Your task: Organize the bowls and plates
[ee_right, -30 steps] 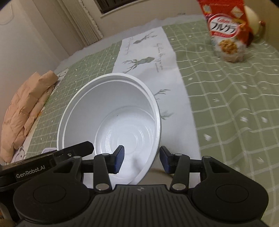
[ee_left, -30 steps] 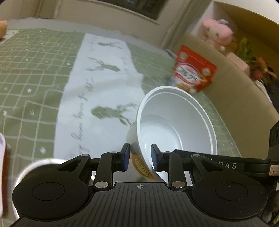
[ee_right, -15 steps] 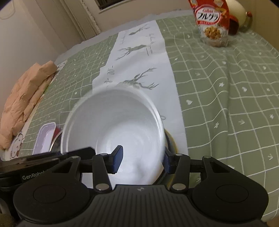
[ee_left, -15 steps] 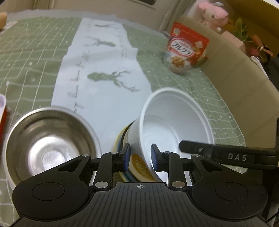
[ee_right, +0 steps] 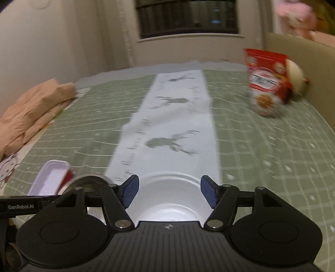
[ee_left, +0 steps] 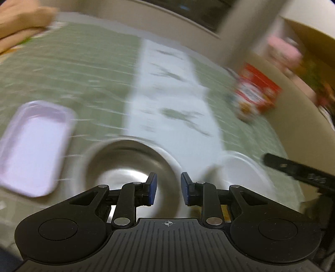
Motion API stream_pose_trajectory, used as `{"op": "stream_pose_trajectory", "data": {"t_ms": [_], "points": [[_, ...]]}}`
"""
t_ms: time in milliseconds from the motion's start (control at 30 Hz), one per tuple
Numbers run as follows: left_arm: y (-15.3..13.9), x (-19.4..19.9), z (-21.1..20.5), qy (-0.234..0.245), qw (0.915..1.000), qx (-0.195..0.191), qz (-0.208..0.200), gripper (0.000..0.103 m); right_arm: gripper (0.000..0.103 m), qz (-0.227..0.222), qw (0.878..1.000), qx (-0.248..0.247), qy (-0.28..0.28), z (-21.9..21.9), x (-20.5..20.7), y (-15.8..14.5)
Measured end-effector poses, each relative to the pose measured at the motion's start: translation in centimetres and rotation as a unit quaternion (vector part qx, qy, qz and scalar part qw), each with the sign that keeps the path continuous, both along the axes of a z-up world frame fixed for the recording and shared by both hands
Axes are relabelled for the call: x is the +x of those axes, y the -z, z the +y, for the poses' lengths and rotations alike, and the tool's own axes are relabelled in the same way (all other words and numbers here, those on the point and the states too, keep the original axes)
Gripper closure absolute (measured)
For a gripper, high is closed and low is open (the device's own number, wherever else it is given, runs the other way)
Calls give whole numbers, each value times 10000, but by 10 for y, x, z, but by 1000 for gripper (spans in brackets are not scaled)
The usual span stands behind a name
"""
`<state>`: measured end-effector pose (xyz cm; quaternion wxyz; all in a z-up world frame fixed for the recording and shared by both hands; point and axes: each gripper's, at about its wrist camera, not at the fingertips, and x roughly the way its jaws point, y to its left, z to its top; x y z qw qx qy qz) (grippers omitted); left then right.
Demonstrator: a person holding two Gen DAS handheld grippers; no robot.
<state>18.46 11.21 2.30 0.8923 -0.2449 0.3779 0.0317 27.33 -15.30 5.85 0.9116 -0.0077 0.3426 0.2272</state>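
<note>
The white plastic bowl (ee_right: 170, 195) now sits released on the green checked tablecloth (ee_right: 272, 146). The right gripper (ee_right: 169, 193) has just opened, its jaws apart and clear. The left gripper (ee_left: 168, 188), empty and part-open, has swung over the steel bowl (ee_left: 125, 165).

Home bedroom: quilted bedspread (ee_right: 261, 150), plush toy (ee_right: 293, 14), window (ee_right: 186, 18).

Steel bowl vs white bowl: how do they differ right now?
The steel bowl is shiny grey metal; the white bowl is matte white. The steel bowl sits beside the pink tray, ahead of the left gripper; the white bowl sits ahead of the right gripper, whose fingers have just been opening and do not press on it. Both sit upright, empty, on the green cloth.
</note>
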Motion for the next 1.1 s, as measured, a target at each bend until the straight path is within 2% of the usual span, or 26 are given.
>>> {"op": "stream_pose_trajectory", "data": {"t_ms": [67, 133, 233, 300, 333, 433, 533, 733, 900, 1033, 1100], "points": [[8, -11, 20, -346, 9993, 0, 106, 75, 36, 123, 9993, -64, -335, 28, 9, -3], [17, -19, 34, -523, 9984, -24, 232, 75, 33, 432, 9972, -109, -601, 58, 21, -1], [30, -28, 45, -690, 9969, 32, 388, 75, 33, 1254, 9873, -262, -940, 104, 45, 15], [38, -30, 50, -771, 9958, 144, 474, 75, 33, 1636, 9817, -399, -885, 129, 58, 30], [43, -31, 52, -749, 9957, 127, 527, 74, 33, 1665, 9809, -527, -853, 139, 62, 35], [60, -32, 61, -587, 9963, -301, 549, 69, 33, 1697, 9791, -925, -628, 161, 75, 50], [66, -31, 66, -576, 9960, -436, 529, 65, 32, 1927, 9738, -1087, -530, 171, 83, 63], [84, -31, 76, -451, 9927, -1006, 490, 63, 26, 1734, 9724, -1485, -489, 191, 81, 74], [91, -30, 83, -407, 9904, -1246, 429, 65, 26, 1364, 9732, -1654, -829, 211, 76, 73], [94, -31, 90, -373, 9887, -1409, 362, 65, 23, 2031, 9643, -1458, -879, 217, 89, 82], [95, -31, 91, -365, 9879, -1467, 352, 66, 21, 2070, 9635, -1513, -775, 219, 94, 87]]}}
